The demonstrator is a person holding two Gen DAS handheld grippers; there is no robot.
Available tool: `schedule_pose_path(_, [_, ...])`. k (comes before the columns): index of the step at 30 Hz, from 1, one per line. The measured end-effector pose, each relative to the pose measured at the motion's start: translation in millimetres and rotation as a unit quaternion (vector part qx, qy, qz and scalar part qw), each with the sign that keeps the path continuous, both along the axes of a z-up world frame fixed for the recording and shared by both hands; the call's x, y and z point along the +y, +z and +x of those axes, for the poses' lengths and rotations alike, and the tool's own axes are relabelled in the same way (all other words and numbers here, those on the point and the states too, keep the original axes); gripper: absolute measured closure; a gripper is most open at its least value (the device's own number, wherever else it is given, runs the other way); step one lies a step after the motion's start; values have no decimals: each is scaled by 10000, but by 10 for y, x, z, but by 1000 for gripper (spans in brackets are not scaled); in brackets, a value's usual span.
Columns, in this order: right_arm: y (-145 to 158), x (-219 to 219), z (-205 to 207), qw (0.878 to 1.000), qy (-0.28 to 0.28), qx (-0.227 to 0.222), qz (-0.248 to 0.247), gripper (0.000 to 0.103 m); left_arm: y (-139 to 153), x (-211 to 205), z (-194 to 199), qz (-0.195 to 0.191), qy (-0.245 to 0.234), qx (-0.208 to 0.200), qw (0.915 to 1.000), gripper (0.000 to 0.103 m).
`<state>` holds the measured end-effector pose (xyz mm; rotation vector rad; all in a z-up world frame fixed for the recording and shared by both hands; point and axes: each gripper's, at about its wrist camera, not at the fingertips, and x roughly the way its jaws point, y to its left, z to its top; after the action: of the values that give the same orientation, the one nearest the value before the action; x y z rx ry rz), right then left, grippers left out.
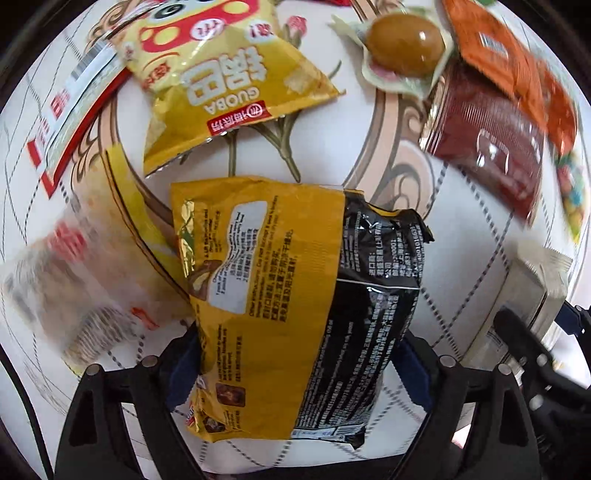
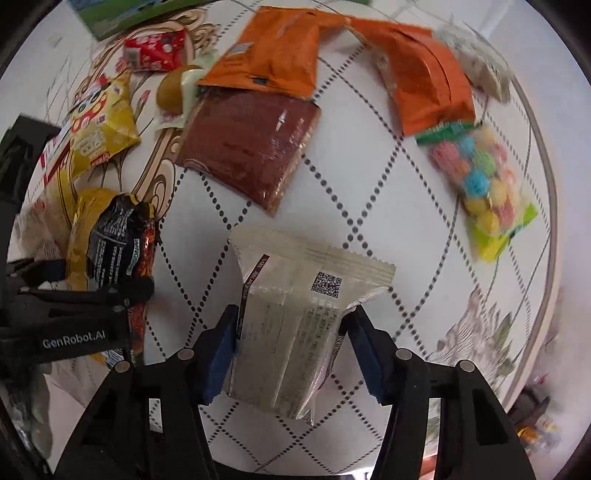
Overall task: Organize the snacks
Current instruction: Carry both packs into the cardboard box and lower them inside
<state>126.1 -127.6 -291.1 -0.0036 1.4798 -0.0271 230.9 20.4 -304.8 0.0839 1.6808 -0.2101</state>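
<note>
My left gripper [image 1: 295, 354] is shut on a yellow-and-black snack bag [image 1: 295, 295] and holds it over the table; the bag also shows at the left of the right wrist view [image 2: 110, 236]. My right gripper [image 2: 288, 350] is shut on a cream-white packet [image 2: 295, 314] with a QR code; that packet shows at the right edge of the left wrist view [image 1: 535, 291]. On the table lie a yellow Guoba bag [image 1: 221, 92], a vacuum-packed brown egg [image 1: 404, 44], a dark red packet [image 2: 251, 147], two orange packets [image 2: 273, 51] and a bag of coloured candy balls [image 2: 484, 177].
The round table [image 2: 362, 206] has a white cloth with a dotted diamond pattern and a floral centre. A red-and-white box [image 1: 62, 122] and a blurred clear packet [image 1: 74, 280] lie at the left. A small red packet [image 2: 155, 50] and a green box [image 2: 122, 14] lie at the far side.
</note>
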Motion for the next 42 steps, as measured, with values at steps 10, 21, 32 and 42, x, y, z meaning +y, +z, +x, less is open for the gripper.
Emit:
schedule_pose_path(10, [132,-201,11,9996,218,102,120,20,276,-281,30,-119,-560,15,9984,14])
schedule_pose_path(21, [-7,-530,-357,9936,-860,242,690,27,409,-198,-470,102,-1207,9,9926,14])
schedule_pose_path(32, [390,-694,-258,9942,-664,-225,814,46,1139,48,-704,225,-153,-464,9986,14])
schedule_pose_path(42, [1138,-1042,-52,9864,-429,-799,1369,46,2248,557,-595,-396,87,-1298,9907,14])
